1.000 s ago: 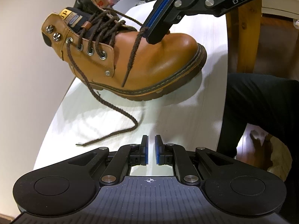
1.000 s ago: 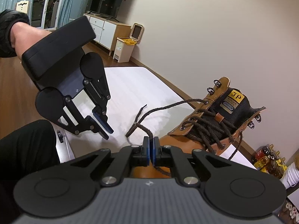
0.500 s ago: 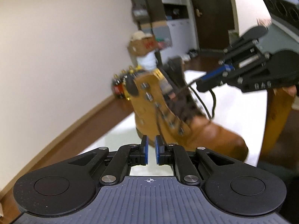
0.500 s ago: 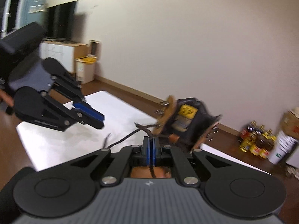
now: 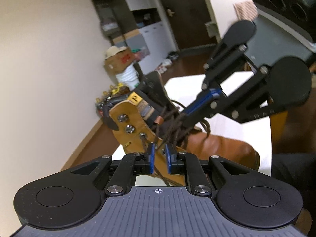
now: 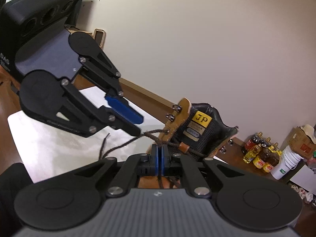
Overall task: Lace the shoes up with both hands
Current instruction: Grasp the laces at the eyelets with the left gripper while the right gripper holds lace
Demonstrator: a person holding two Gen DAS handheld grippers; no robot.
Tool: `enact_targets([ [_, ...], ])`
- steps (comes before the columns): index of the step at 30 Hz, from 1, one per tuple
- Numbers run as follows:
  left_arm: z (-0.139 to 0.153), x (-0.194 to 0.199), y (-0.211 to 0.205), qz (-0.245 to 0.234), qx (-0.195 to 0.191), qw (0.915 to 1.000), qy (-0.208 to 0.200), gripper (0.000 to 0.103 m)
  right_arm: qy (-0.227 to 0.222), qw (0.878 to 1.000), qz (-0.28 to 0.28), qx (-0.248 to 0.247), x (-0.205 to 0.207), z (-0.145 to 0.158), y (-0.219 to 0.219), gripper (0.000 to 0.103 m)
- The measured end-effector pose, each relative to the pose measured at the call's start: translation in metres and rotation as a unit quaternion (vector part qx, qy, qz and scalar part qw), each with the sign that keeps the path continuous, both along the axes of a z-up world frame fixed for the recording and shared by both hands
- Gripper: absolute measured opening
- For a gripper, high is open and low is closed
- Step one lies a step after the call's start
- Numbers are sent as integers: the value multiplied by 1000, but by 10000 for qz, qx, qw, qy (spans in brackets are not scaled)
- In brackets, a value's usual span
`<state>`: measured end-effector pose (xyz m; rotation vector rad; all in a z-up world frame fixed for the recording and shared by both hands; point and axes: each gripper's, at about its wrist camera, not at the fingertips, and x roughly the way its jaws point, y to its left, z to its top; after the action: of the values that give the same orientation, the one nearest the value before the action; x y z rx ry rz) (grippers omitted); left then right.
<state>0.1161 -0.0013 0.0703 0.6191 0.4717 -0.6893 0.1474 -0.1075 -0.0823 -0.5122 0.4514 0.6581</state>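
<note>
A tan boot (image 5: pixel 217 150) with a black tongue stands on the white table (image 5: pixel 189 86). Its brown lace (image 6: pixel 126 146) leaves the top eyelet on the collar (image 6: pixel 181 114). My left gripper (image 5: pixel 159 148) is right at that eyelet. Its jaws are opening, and the lace runs loosely between the blue pads without being pressed. From the right wrist view, the left gripper (image 6: pixel 139 125) has its lower finger beside the lace strand. My right gripper (image 6: pixel 159 147) is shut on another length of lace over the tongue. In the left wrist view, the right gripper (image 5: pixel 182 118) sits among the crossed laces.
Oil bottles (image 6: pixel 260 156), a white bucket (image 6: pixel 290 158) and a cardboard box (image 6: pixel 302 140) stand on the floor by the wall. A wooden chair leg (image 5: pixel 276 126) and a person's dark-clad leg (image 5: pixel 292 167) are at the table's right side.
Both grippers have risen and tipped upward. The left one has come in close to the boot's collar and its pads have spread apart. The right one stays shut on the lace.
</note>
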Motion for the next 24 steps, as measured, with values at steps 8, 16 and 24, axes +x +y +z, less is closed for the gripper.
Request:
enact_targets([
  [8,-24,-2,-13,-498,777,9950,-389,8,243,9995,205,91,3,-3,0,4],
  [16,-30,1,-16,-626,932,9925,-489,3,420,9987,225,175,3,-6,-7,5],
  [24,-34,-11,-21,-892,1363,9850,-575,3,-6,9985,552,-59,-1,-7,-7,21],
])
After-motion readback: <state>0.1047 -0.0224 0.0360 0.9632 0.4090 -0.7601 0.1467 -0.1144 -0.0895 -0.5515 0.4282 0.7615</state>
